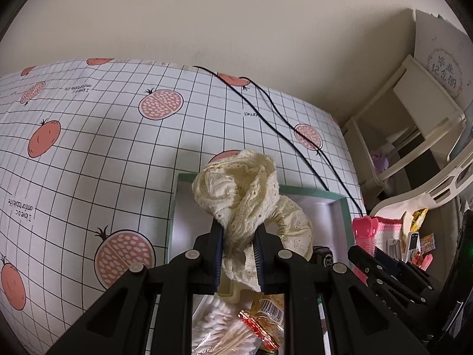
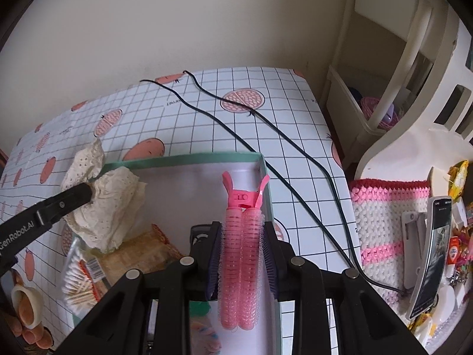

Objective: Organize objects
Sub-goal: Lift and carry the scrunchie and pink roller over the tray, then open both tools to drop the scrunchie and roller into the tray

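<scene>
Left gripper (image 1: 238, 254): I read both blue-padded fingers pressed in on a cream lace scrunchie (image 1: 248, 201), which bunches up above the fingertips and hangs down between them. From the right wrist view I see the same gripper (image 2: 90, 190) come in from the left with the scrunchie (image 2: 103, 204) held above the near-left part of the green-rimmed box (image 2: 189, 158).

Right gripper (image 2: 241, 248): fingers closed on a pink hair-roller clip (image 2: 241, 248), 2 ribbed rollers side by side, the clip's forked end pointing away from the camera. It is held over the right side of the box, close to the right wall. In the left wrist view I see that clip (image 1: 365, 232) and the right gripper at the right edge, beyond the box's right rim.

Box contents as far as I can see: a pack of cotton swabs (image 2: 78, 281) at the near-left, a snack packet (image 2: 139, 254) beside it under the scrunchie, and a black object behind the right gripper's left finger that I cannot identify. The far half of the box floor is bare.

The box sits on a grid-pattern tablecloth (image 2: 207, 112) printed with pomegranates. 2 black cables (image 2: 266, 136) cross the cloth from the far edge and pass just right of the box. Further right, a pink-and-white crocheted mat (image 2: 381, 222) and a phone on a stand (image 2: 434, 254). A cream plastic rack (image 2: 393, 74) stands against the wall.
</scene>
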Tool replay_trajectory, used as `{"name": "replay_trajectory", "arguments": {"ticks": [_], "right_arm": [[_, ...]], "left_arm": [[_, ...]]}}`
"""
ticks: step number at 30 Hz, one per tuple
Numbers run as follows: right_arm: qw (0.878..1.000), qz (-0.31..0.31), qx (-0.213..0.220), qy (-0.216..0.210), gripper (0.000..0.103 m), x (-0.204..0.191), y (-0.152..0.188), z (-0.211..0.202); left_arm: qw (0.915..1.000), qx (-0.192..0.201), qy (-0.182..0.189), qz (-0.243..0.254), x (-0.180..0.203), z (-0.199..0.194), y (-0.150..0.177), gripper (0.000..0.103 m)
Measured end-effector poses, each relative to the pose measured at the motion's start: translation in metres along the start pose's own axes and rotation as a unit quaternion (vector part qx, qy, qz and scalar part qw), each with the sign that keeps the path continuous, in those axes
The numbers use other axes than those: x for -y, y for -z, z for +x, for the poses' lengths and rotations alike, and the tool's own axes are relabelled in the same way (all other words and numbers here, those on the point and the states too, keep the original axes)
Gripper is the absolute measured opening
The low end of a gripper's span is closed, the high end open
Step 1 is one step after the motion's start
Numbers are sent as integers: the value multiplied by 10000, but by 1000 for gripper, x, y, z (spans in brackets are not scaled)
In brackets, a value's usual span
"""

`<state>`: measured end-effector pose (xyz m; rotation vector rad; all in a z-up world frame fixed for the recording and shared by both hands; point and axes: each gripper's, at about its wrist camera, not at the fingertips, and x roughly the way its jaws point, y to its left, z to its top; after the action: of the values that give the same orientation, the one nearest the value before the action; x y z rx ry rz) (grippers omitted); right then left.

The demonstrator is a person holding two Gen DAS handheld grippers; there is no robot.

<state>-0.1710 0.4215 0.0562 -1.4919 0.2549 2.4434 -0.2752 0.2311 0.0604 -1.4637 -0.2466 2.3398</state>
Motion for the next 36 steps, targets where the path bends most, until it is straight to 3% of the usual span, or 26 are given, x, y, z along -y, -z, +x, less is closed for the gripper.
{"name": "replay_trajectory", "arguments": {"ticks": [31,36], "right_arm": [[9992,33,-400,86,29,-2,15,32],[9991,42,-410,79,30,-2,14,32]], "left_arm": [[9997,-212,-138,4,1,20,6,20],[9997,-241,-107,-10,1,20,5,31]]}}
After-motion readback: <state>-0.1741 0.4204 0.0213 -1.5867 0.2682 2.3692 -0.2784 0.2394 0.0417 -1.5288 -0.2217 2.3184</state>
